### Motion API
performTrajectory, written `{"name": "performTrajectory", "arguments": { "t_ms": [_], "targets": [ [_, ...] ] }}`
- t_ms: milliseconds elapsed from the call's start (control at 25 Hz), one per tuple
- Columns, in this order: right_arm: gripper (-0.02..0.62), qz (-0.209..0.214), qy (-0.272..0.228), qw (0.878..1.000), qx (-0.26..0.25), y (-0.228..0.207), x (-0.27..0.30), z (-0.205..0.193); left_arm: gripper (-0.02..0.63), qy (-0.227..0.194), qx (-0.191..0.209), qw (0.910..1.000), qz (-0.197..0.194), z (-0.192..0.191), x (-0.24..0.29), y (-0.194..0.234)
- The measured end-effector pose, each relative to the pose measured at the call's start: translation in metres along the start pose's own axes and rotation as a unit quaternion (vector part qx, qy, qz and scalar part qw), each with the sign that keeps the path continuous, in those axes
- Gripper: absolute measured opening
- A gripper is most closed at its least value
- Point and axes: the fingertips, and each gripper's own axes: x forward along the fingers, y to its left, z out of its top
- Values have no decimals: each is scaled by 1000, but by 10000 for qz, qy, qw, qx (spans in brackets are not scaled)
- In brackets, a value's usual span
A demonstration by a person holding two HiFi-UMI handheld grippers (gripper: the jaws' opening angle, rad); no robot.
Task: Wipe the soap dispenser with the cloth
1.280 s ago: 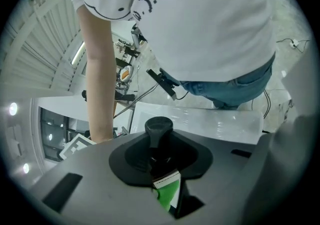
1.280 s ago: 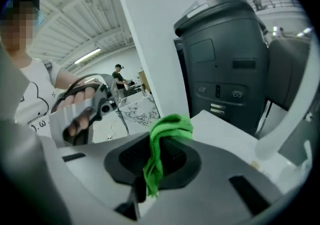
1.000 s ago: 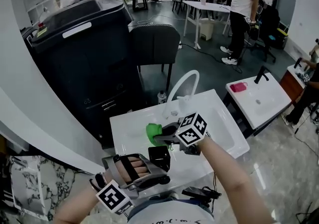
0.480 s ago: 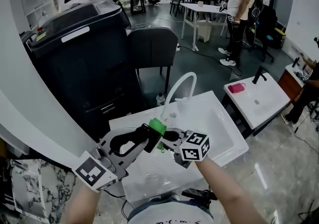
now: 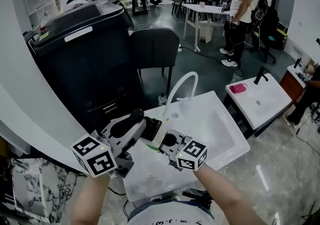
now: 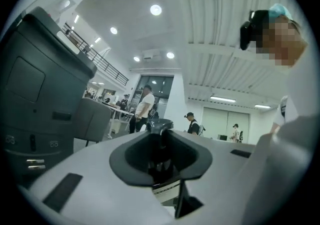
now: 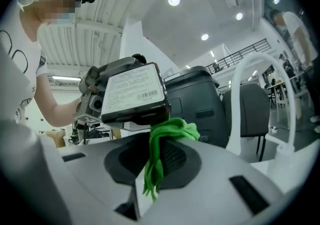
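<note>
My left gripper point(image 5: 148, 130) is shut on a black soap dispenser point(image 5: 153, 129) and holds it on its side above the basin's front left corner. The left gripper view shows the dispenser point(image 6: 167, 190) between the jaws, pump head pointing away. My right gripper point(image 5: 167, 142) is shut on a green cloth point(image 5: 156, 147), of which only a sliver shows beneath the dispenser. In the right gripper view the cloth point(image 7: 170, 131) bunches up between the jaws and touches the underside of the dispenser point(image 7: 134, 94), whose white label faces the camera; the left gripper point(image 7: 95, 96) is behind it.
A white basin point(image 5: 222, 126) with an arched white faucet point(image 5: 181, 85) lies below both grippers. A large black cabinet point(image 5: 80, 54) and a dark chair point(image 5: 155, 44) stand behind it. A second sink point(image 5: 262, 100) sits at the right. People stand at tables farther back.
The left gripper has risen from the counter's front edge with the dispenser, rolling over, and brought it against the cloth. The right gripper has lifted slightly with the cloth.
</note>
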Motion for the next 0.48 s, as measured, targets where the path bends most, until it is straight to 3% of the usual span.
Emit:
{"name": "performTrajectory", "arguments": {
  "t_ms": [80, 480],
  "targets": [
    [48, 19, 29, 9999, -111, 7, 1, 2, 95, -89, -118, 9999, 83, 5, 0, 4],
    [48, 432, 29, 9986, -296, 56, 5, -1, 95, -30, 29, 9986, 536, 5, 11, 17]
  ]
}}
